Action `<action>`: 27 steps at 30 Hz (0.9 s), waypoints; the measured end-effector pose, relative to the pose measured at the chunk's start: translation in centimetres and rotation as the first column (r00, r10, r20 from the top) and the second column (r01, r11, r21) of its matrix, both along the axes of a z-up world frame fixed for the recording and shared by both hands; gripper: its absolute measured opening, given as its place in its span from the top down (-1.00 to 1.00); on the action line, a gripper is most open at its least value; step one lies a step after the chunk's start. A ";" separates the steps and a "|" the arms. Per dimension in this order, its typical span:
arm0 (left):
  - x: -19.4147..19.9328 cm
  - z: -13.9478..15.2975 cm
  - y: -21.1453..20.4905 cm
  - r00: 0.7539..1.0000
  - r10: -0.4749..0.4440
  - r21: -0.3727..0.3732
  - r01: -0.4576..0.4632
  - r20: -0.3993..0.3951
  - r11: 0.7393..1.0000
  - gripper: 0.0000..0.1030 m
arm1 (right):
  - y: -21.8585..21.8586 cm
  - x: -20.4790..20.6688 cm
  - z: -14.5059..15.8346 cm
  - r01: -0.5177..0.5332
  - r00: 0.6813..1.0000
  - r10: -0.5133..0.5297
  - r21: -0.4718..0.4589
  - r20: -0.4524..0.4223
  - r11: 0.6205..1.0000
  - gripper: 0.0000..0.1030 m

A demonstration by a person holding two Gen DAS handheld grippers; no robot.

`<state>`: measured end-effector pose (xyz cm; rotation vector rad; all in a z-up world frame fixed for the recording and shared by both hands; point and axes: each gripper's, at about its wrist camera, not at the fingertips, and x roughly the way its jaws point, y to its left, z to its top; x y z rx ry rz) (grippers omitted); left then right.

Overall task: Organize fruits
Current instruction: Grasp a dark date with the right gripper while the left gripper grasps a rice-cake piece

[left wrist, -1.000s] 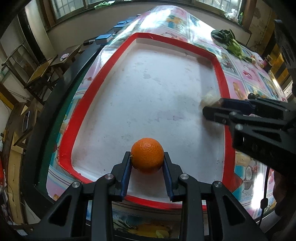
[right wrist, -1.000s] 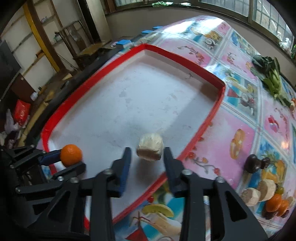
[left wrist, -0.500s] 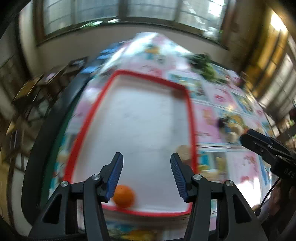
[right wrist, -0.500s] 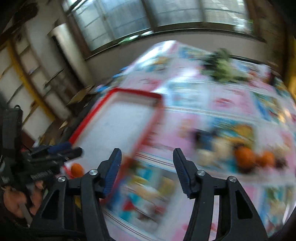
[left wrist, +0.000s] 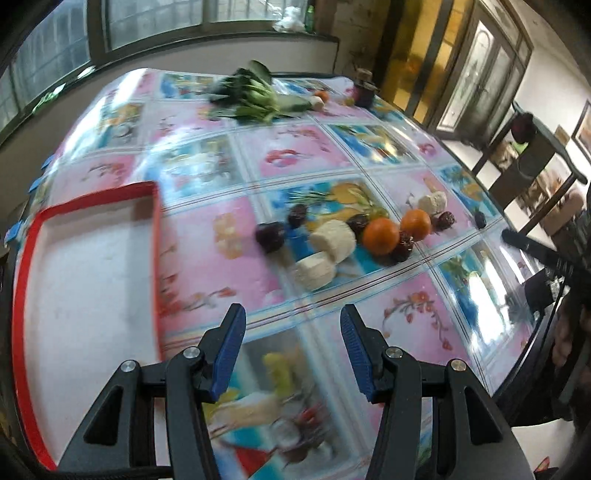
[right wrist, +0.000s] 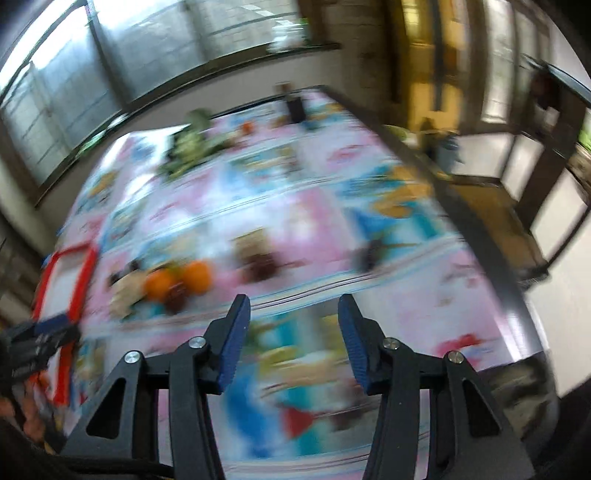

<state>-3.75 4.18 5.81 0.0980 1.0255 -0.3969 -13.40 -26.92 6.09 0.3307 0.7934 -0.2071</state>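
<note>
Blurred fruit pile [right wrist: 173, 284] — both claws [left wrist: 291, 350] [right wrist: 293, 341] gape, empty.

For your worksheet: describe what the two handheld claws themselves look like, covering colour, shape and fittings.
Both match. The left claw and right claw each have two blue ribbed pads on angular matte-black arms with triangular cut-outs, fastened by silver round-headed screws.

Leafy green vegetables [left wrist: 255, 98] at the far end of the counter [left wrist: 207, 254], dark jar [left wrist: 364, 90] to their right, windows [left wrist: 155, 22] behind the vegetables, glass doors [left wrist: 476, 81] right of the jar
</note>
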 end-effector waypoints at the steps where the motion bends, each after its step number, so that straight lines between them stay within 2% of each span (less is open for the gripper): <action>1: 0.0 -0.2 -0.4 1.000 -0.013 -0.003 0.013 -0.004 1.000 -0.04 | -1.0 0.0 -0.2 0.021 1.000 -0.021 0.014 -0.001 1.000 0.02; 4: 0.3 -1.1 -1.6 0.999 -0.039 0.011 0.039 -0.017 0.999 -0.04 | -3.6 1.3 -0.9 0.072 0.997 -0.072 0.009 -0.025 0.997 0.02; 7: 0.6 -1.8 -2.2 0.999 -0.048 0.033 0.048 -0.021 0.998 -0.04 | -4.9 2.7 -1.7 0.078 0.996 -0.077 0.023 -0.044 0.997 0.03; 11: 1.2 -2.3 -2.5 0.999 -0.040 0.024 0.041 -0.027 0.999 -0.04 | -5.8 3.8 -2.6 0.088 0.994 -0.087 0.018 -0.065 0.996 0.04; 16: 2.1 -2.7 -2.1 0.999 -0.025 -0.001 0.025 -0.030 1.000 -0.04 | -5.1 5.3 -3.9 0.073 0.990 -0.076 -0.029 -0.117 0.997 0.43; 21: 2.7 -3.0 -1.9 0.999 -0.020 -0.034 0.019 -0.041 0.999 -0.04 | -4.5 5.6 -4.2 0.087 0.987 -0.099 -0.091 -0.129 0.992 0.60; 23: 2.9 -3.1 -1.8 0.999 -0.019 -0.035 0.018 -0.031 0.999 -0.03 | -4.3 5.6 -4.2 0.089 0.987 -0.102 -0.105 -0.125 0.991 0.61; 25: 3.1 -3.2 -1.9 0.999 -0.023 -0.037 0.022 -0.029 0.999 0.05 | -4.2 5.6 -4.2 0.089 0.987 -0.103 -0.113 -0.122 0.990 0.62; 26: 3.1 -3.3 -2.0 0.999 -0.027 -0.036 0.026 -0.031 0.999 0.17 | -4.3 5.5 -4.2 0.091 0.987 -0.104 -0.106 -0.119 0.990 0.62; 27: 3.2 -3.4 -2.1 0.998 -0.038 -0.037 0.036 -0.040 0.999 0.43 | -4.5 5.5 -4.2 0.093 0.988 -0.104 -0.097 -0.117 0.991 0.62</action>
